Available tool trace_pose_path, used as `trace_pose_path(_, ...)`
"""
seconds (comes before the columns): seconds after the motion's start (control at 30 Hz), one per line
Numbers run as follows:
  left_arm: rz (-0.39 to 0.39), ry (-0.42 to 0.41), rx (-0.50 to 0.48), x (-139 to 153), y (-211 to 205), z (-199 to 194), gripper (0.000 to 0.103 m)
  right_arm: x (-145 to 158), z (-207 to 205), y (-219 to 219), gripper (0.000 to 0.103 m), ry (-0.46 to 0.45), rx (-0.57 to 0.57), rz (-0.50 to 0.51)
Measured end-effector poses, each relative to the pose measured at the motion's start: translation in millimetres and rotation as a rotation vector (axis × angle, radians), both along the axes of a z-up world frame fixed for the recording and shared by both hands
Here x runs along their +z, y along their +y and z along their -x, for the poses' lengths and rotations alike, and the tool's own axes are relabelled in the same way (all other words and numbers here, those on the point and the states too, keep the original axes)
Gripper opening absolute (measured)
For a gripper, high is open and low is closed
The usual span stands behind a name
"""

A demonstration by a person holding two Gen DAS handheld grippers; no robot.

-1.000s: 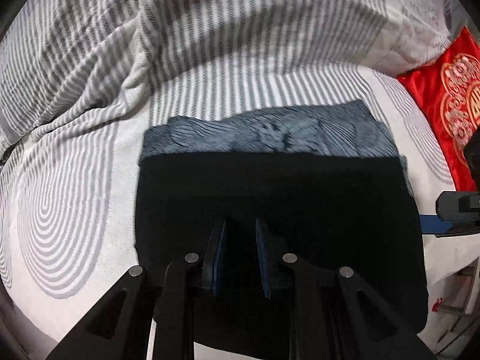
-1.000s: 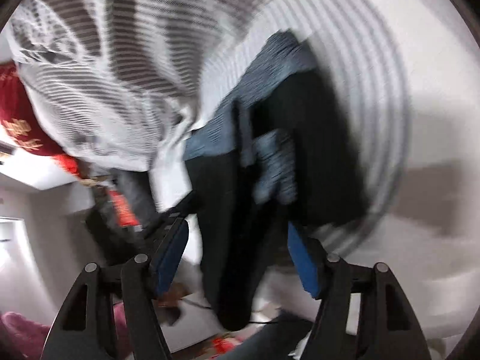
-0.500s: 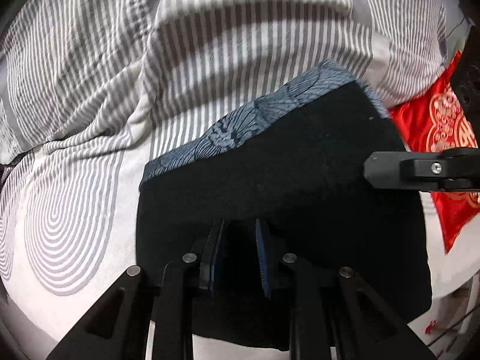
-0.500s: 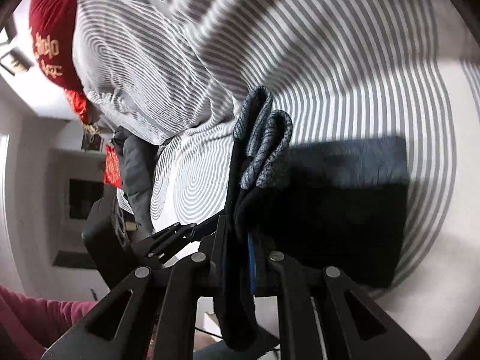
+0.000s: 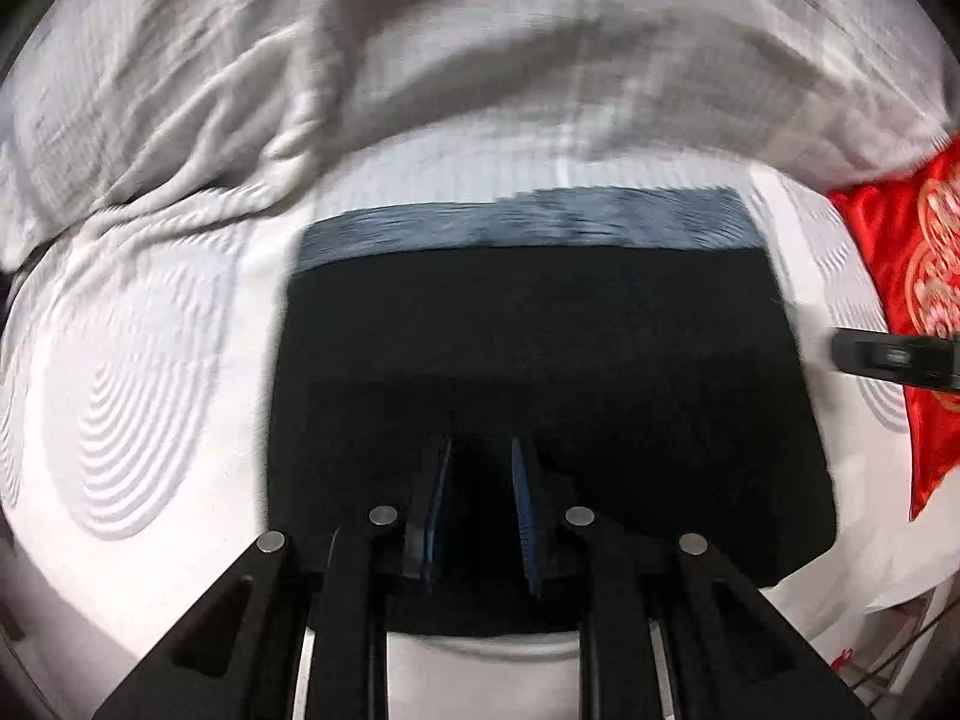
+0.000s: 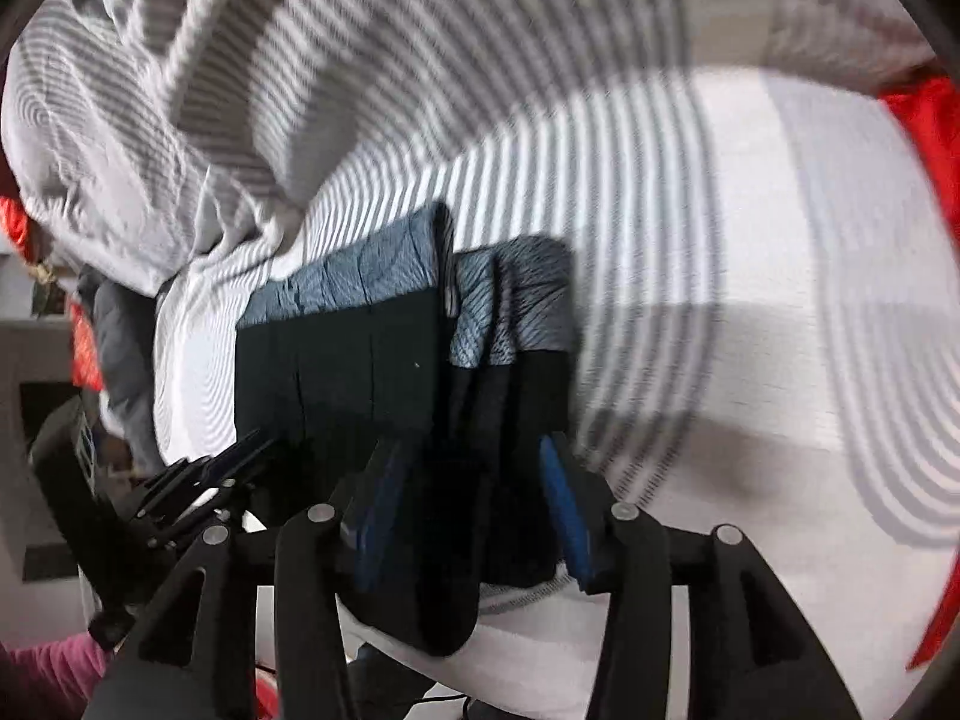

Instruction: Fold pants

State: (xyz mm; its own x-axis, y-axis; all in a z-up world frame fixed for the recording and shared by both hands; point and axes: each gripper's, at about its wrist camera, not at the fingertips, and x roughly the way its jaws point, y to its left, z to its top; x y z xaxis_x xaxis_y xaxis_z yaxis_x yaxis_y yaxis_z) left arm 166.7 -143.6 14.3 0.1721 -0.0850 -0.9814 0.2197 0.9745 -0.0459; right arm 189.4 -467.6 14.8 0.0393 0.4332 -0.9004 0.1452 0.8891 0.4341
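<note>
The pants (image 5: 540, 360) are black with a blue-grey patterned band along the far edge. They lie folded into a flat rectangle on the striped bed. My left gripper (image 5: 480, 504) is over their near edge, its jaws narrowly apart with black cloth between them. In the right wrist view the pants (image 6: 336, 354) lie flat, their right end a thick stack of layers (image 6: 516, 312). My right gripper (image 6: 474, 510) is open, its blue pads either side of that stack. Its black body also shows at the right edge of the left wrist view (image 5: 894, 357).
A rumpled grey-and-white striped duvet (image 5: 420, 60) is heaped behind the pants. A red cushion with gold print (image 5: 912, 276) lies to the right. The bed's edge (image 5: 480, 660) runs just under my left gripper. A dark chair and room clutter (image 6: 66, 450) stand beyond the bed.
The right gripper has opened and let go of the lifted pants end. That end has dropped back flat onto the bed. The left gripper has stayed at the near edge.
</note>
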Motion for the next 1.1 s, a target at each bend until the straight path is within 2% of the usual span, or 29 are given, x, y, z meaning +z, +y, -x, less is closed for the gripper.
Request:
trace_pose_path(0.1,-0.030,0.010,0.066,3.9,25.7,-4.9,0.022,24.2,0.2,15.2,0.051,-0.068,0.029,-0.011)
trace_pose_path(0.2,-0.070,0.021,0.099,-2.4,40.1,-12.8,0.022,28.4,-7.9,39.9,0.051,-0.091,0.057,-0.053)
trace_pose_path(0.37,-0.092,0.023,0.089,-11.0,40.9,-13.9,0.022,9.4,-10.9,69.1,0.051,-0.059,0.100,-0.078)
trace_pose_path(0.47,-0.107,0.020,0.066,-19.8,35.4,-13.7,0.022,-15.5,-8.4,76.7,0.050,-0.010,0.128,-0.026)
trace_pose_path(0.57,-0.105,0.012,0.050,-23.0,32.7,-13.8,0.022,-39.8,-4.2,70.8,0.050,0.015,0.102,-0.039)
trace_pose_path(0.83,-0.143,-0.013,0.005,-24.7,22.2,-8.7,0.022,-34.6,-3.7,74.2,0.051,-0.009,0.107,-0.011)
trace_pose_path(1.0,-0.168,-0.019,-0.022,-25.8,18.6,-7.6,0.022,-36.7,-6.9,74.5,0.060,0.006,0.054,-0.061)
trace_pose_path(1.1,-0.147,-0.015,-0.001,-19.8,20.5,-6.3,0.022,-30.6,-8.3,77.5,0.077,0.014,0.050,-0.065)
